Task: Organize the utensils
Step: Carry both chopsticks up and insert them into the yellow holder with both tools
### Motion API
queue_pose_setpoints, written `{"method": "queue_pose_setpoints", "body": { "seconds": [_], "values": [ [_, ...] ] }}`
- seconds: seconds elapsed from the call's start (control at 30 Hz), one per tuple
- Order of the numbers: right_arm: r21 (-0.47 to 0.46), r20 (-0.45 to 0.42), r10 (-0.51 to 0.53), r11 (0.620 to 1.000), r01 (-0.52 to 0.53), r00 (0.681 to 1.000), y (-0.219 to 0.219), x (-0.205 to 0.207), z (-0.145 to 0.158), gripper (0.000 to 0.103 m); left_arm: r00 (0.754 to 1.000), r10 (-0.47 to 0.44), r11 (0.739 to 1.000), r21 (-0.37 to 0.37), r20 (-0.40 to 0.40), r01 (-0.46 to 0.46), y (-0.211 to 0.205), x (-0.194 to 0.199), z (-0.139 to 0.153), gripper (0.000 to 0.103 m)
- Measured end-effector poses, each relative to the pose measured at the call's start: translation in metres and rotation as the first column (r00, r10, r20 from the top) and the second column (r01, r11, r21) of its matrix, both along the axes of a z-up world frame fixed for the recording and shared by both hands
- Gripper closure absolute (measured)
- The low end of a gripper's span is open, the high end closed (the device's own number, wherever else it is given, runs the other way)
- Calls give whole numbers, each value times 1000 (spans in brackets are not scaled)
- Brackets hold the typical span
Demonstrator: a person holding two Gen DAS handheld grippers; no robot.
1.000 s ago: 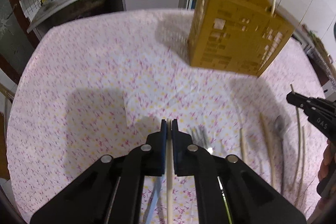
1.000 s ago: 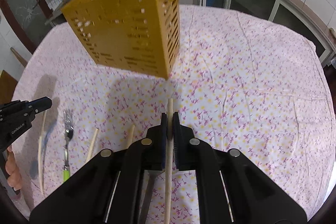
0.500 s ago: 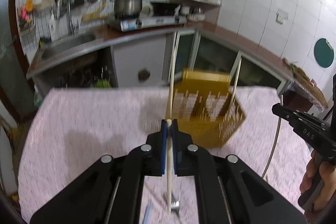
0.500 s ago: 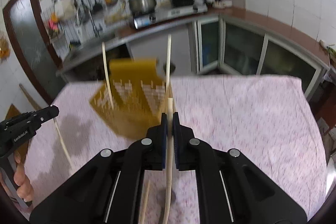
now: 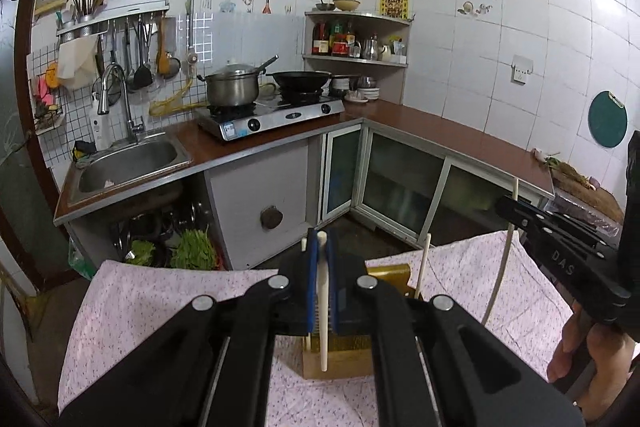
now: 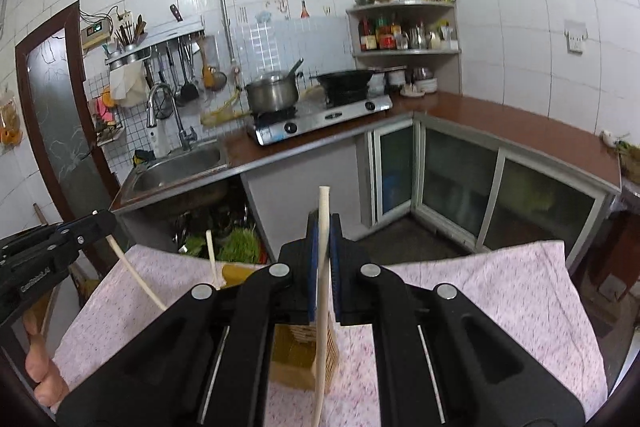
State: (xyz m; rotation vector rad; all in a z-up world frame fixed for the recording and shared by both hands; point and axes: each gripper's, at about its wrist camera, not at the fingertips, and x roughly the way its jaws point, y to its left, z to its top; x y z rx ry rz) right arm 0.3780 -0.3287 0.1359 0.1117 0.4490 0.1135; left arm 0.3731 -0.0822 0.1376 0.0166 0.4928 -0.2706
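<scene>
Left wrist view is showing the left gripper (image 5: 322, 291) clamping an upright pale chopstick (image 5: 323, 307) between its blue pads, hanging over the yellow utensil holder (image 5: 340, 355), which is standing on the floral tablecloth (image 5: 152, 307) toward the table's far edge. The right gripper (image 6: 324, 267) is likewise pinching a second chopstick (image 6: 322, 291) upright above that same holder (image 6: 300, 359). Another chopstick (image 5: 422, 265) is already standing in the holder. The kitchen counter (image 5: 440, 131) with sink (image 5: 128, 163) and stove (image 5: 272, 115) is lying well beyond the table
</scene>
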Motion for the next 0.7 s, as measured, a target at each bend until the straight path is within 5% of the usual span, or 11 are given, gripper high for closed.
{"method": "queue_pose_setpoints", "body": {
  "seconds": [0.4, 0.7],
  "values": [
    [30, 138, -26, 999, 22, 990, 3, 13, 23, 96, 998, -3, 1000, 8, 61, 2, -11, 5, 33, 98],
    [31, 188, -19, 999, 14, 982, 13, 31, -3, 96, 998, -2, 1000, -3, 63, 2, -14, 23, 11, 97]
  ]
}}
